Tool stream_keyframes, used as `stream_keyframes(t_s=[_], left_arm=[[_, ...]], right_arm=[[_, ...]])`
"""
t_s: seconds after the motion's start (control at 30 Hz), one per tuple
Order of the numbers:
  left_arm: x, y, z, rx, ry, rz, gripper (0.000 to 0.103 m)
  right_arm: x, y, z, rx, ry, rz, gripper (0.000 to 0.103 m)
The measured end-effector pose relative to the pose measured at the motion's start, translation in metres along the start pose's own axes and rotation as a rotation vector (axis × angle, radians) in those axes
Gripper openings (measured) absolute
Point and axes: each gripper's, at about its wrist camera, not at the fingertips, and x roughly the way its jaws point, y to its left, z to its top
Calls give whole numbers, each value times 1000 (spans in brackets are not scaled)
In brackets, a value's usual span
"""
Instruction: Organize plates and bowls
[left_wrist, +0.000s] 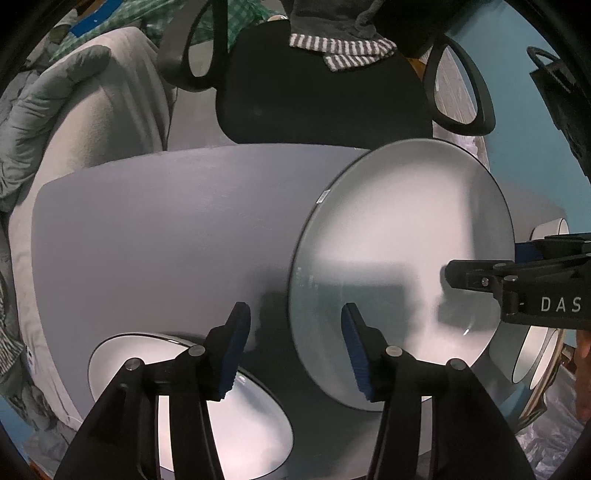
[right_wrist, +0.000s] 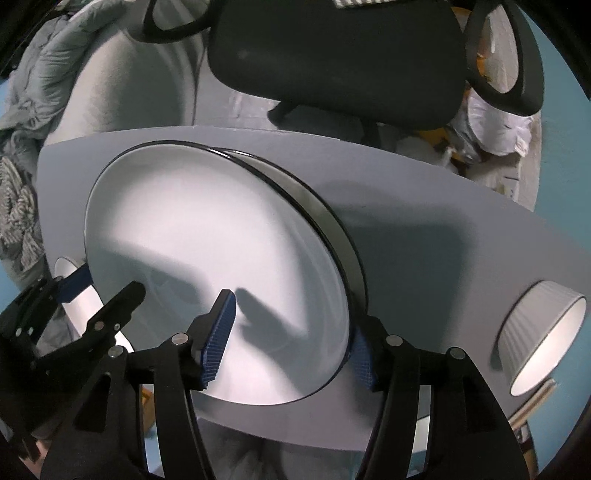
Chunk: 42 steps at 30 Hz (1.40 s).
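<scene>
hovering wide open and empty over a white bowl (left_wrist: 255, 417) on the grey table (left_wrist: 147, 240): left gripper (left_wrist: 295, 354). tilted above a second plate (right_wrist: 332, 221), large white plate (right_wrist: 207, 258), rim between right gripper (right_wrist: 291, 339) pads, spread, grip uncertain.

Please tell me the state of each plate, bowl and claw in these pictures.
Large plate: tilted, one edge raised, gripped at its rim.
Second plate: behind the large plate, mostly hidden.
Third plate: flat on the table, empty.
Bowl: on the table, empty, untouched.
Left claw: open, holding nothing.
Right claw: shut on the large plate.
</scene>
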Motion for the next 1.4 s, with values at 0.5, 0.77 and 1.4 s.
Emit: stream_keyframes(t_s=[0.5, 0.77, 1.4], left_arm=[[-15, -2, -1, -33, -37, -9, 55], [-34, 2, -15, -41, -77, 21, 61], [-72, 86, -84, -209, -133, 45, 71]], right_arm=[[-11, 7, -11, -28, -66, -133, 66], [-26, 20, -20, -112, -149, -227, 67], [-57, 86, -48, -421, -263, -331, 67]])
